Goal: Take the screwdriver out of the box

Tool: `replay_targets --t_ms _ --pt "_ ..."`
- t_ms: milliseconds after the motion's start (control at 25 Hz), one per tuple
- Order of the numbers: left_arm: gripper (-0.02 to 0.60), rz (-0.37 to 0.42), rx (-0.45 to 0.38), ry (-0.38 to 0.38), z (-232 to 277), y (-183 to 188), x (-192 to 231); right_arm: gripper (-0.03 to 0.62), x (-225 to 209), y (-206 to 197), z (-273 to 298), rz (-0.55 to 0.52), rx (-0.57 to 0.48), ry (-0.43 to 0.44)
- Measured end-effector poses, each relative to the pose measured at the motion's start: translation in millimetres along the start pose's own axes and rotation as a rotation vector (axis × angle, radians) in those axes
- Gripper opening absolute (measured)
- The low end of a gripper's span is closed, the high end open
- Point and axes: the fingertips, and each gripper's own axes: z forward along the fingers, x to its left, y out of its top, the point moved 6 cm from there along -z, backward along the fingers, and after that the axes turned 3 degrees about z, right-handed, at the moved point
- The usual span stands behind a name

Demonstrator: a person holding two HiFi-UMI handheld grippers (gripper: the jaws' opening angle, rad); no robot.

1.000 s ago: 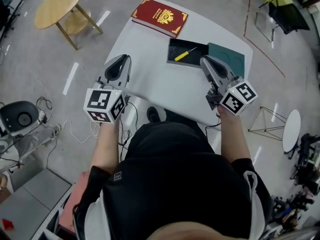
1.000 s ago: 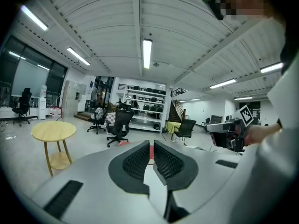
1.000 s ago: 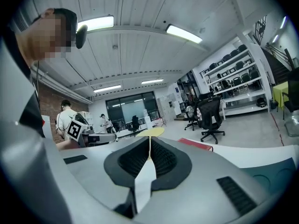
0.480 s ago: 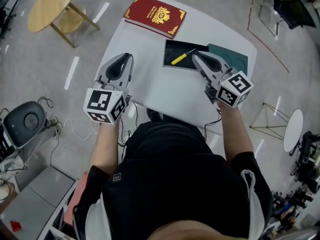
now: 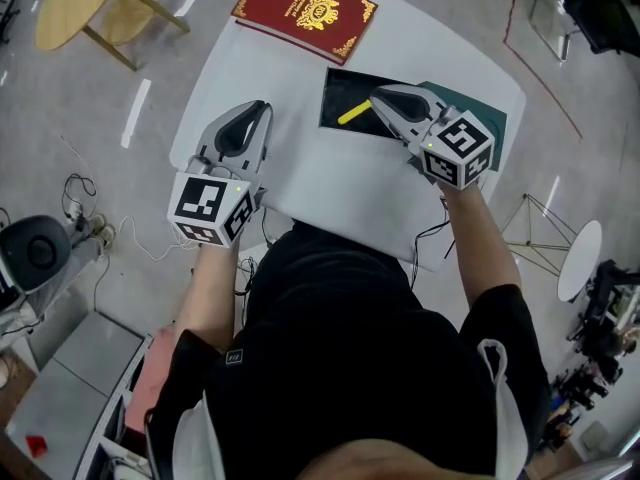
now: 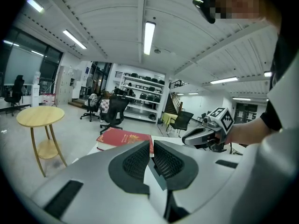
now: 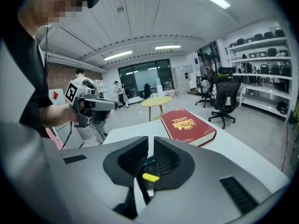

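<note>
Head view is showing the near-shut, empty right gripper [image 5: 378, 96] hovering by the light, rigid screwdriver [image 5: 352, 114] in the box [image 5: 336, 84], its yellow handle likely offering the surest hold.

Right tongs [image 5: 377, 96]: earlier short of the box's near right corner; now reaching in over the box [image 5: 336, 86], tip just above the screwdriver [image 5: 352, 114], lower and swung leftward.
Screwdriver: shaft now covered by the right tongs; only the yellow handle shows.
Left tongs [image 5: 260, 110]: moved a little farther in over the table [image 5: 330, 183].
</note>
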Motion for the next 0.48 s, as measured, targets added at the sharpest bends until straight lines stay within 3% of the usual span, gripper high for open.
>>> replay_targets --t_ms 80,160,480 --pt "0.040 -0.010 0.010 0.000 6 -6 3 0.038 -4 -8 11 -0.025 0.062 0.021" --pt "0.040 -0.020 0.012 0.003 12 -9 6 0.115 -5 -16 22 -0.065 0.137 0.050" --pt "0.040 -0.042 0.025 0.016 23 -18 14 0.127 -20 -43 54 -0.391 0.421 0.100"
